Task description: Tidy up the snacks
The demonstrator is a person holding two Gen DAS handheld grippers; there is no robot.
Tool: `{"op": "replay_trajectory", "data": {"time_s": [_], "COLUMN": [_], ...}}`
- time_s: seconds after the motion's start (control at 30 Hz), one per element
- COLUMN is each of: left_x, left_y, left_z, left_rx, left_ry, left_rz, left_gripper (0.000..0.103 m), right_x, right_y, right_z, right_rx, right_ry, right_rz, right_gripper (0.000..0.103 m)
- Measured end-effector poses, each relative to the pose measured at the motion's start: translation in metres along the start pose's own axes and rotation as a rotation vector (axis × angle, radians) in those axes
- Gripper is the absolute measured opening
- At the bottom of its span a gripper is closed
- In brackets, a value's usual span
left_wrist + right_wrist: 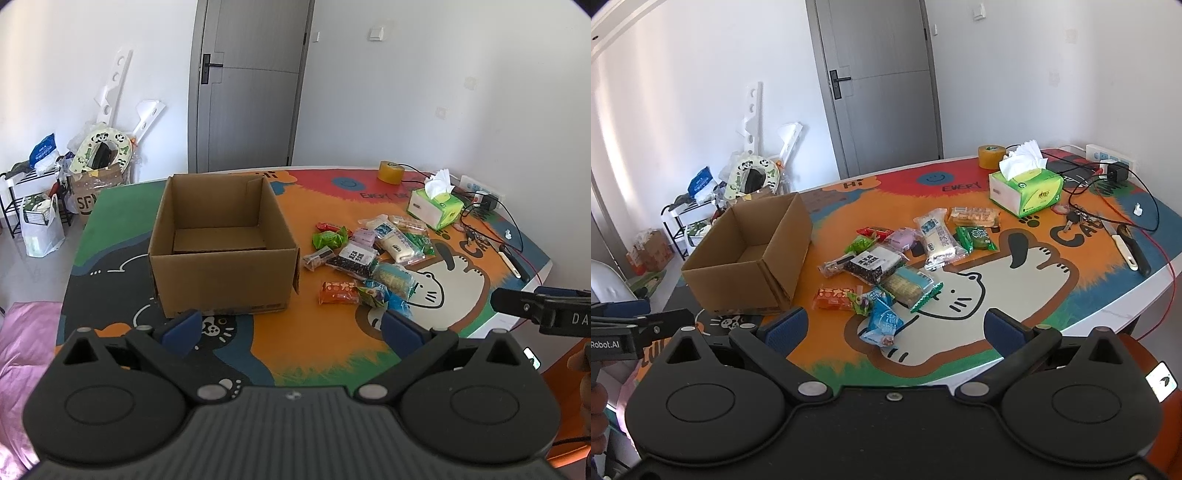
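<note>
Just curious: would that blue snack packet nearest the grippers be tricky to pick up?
The blue snack packet looks like thin crinkled film, so probably light and floppy. Its glossy wrapper may slip. It lies flat, unlikely to roll.

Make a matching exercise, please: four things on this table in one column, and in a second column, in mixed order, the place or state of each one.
Things:
1. cardboard box
2. tape roll
3. orange snack packet
4. tissue box

Places or states:
A. at the far edge of the table, behind the tissues
B. open on top, with no snacks inside
C. a white sheet sticks up from its top
D. flat on the table, at the near edge of the snack pile, close to the box

Right pairs: 1-B, 2-A, 3-D, 4-C
</note>
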State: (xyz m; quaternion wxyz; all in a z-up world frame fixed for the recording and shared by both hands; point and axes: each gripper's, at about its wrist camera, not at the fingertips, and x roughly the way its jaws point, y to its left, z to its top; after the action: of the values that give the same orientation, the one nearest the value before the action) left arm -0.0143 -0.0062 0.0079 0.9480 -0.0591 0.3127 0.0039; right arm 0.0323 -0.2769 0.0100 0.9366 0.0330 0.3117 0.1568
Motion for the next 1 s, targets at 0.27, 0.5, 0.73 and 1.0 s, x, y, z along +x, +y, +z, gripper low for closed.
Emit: {"op": "replay_trajectory", "data": {"time_s": [0.27, 0.5, 0.73, 1.0], "left_x": [0.005, 0.011, 0.024, 0.049], "left_y": [-0.007, -0.015, -0.018, -0.016], "left_z": [0.0, -0.007, -0.014, -0.022], "left_rx": [0.008, 0.023, 0.026, 0.008], "left_ry": [0.003, 0.002, 0.001, 0.015], "left_rz": [-0.005, -0.024, -0.034, -0.044], "left_gripper": [0.103, 0.103, 0.103, 0.102], "right_x": [0.005, 0.01, 0.019, 0.043], "right_y": [-0.003, -0.008, -0.011, -0.018], "right_z": [-0.002, -0.006, -0.011, -0.024], "right_rx": [0.015, 0.021, 0.033, 0.027], "right_ry": [0.007, 0.012, 0.01, 0.014], "right_rz": [-0.003, 0.001, 0.001, 0.044], "right_gripper": [0.103, 0.103, 0.103, 0.102]}}
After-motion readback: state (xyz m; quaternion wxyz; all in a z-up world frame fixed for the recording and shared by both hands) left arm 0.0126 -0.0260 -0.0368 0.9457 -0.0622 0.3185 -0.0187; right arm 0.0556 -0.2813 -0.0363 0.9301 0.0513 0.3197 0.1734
